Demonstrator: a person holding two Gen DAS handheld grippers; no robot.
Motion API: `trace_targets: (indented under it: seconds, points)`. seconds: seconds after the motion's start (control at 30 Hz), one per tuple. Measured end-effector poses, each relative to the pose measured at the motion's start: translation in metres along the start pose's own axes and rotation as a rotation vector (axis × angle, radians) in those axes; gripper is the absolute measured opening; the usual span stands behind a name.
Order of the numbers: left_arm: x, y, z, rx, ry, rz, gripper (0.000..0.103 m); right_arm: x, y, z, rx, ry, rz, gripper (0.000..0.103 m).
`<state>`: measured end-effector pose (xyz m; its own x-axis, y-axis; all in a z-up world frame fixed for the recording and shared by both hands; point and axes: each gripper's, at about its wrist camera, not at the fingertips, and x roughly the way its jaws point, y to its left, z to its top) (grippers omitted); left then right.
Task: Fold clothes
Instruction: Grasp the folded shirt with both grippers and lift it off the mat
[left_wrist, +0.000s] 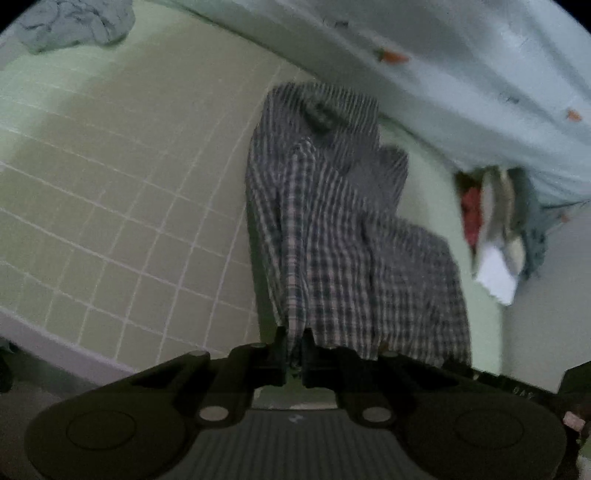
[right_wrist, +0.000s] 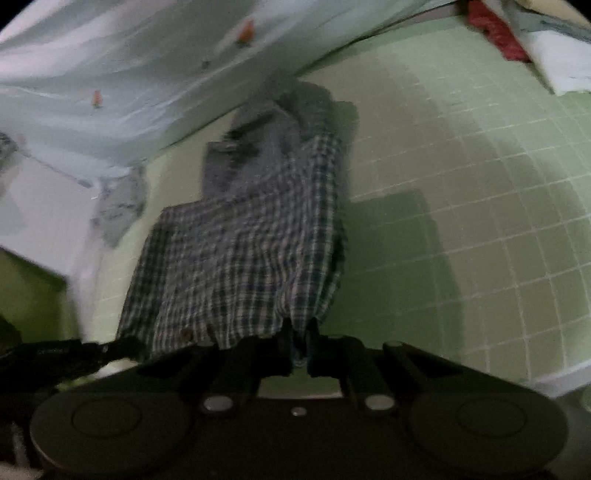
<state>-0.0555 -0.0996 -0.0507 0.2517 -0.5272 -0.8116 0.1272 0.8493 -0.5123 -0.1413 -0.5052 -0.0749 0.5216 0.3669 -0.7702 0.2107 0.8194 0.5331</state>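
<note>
A dark blue-and-white plaid shirt (left_wrist: 343, 229) lies lengthwise on a green gridded mat (left_wrist: 110, 206), its near hem raised off the surface. My left gripper (left_wrist: 294, 341) is shut on the hem's left corner, cloth pinched between its black fingers. In the right wrist view the same plaid shirt (right_wrist: 243, 251) stretches away from the camera, collar end far. My right gripper (right_wrist: 300, 338) is shut on the hem's right corner. A brown button (right_wrist: 185, 335) shows near the hem. The other gripper's black body (right_wrist: 55, 356) pokes in at the lower left.
A pale blue sheet with small orange prints (left_wrist: 461, 74) hangs along the mat's far side. A grey crumpled garment (left_wrist: 74, 22) lies at the far left. A pile of red, white and grey clothes (left_wrist: 498, 229) sits on the right. Green mat (right_wrist: 480, 221) extends to the right.
</note>
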Motion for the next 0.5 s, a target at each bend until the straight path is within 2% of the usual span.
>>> trace_targets:
  seconds: [0.1, 0.17, 0.27, 0.43, 0.5]
  points:
    - [0.008, 0.018, 0.004, -0.115, 0.035, 0.013, 0.007, 0.014, -0.011, -0.004, 0.071, 0.084, 0.023, 0.006]
    - [0.009, 0.030, 0.009, -0.203, 0.052, -0.009, 0.006, 0.022, -0.016, 0.001, 0.140, 0.109, 0.044, 0.006]
    - [0.001, 0.027, 0.020, -0.258, 0.040, -0.046, 0.007, 0.019, -0.014, 0.017, 0.171, 0.098, 0.083, 0.006]
    - [-0.001, 0.022, 0.040, -0.428, 0.030, -0.134, 0.007, 0.005, -0.018, 0.045, 0.269, 0.092, 0.181, 0.006]
    - [-0.003, 0.019, 0.050, -0.458, 0.015, -0.158, 0.007, 0.000, -0.018, 0.056, 0.293, 0.077, 0.210, 0.006]
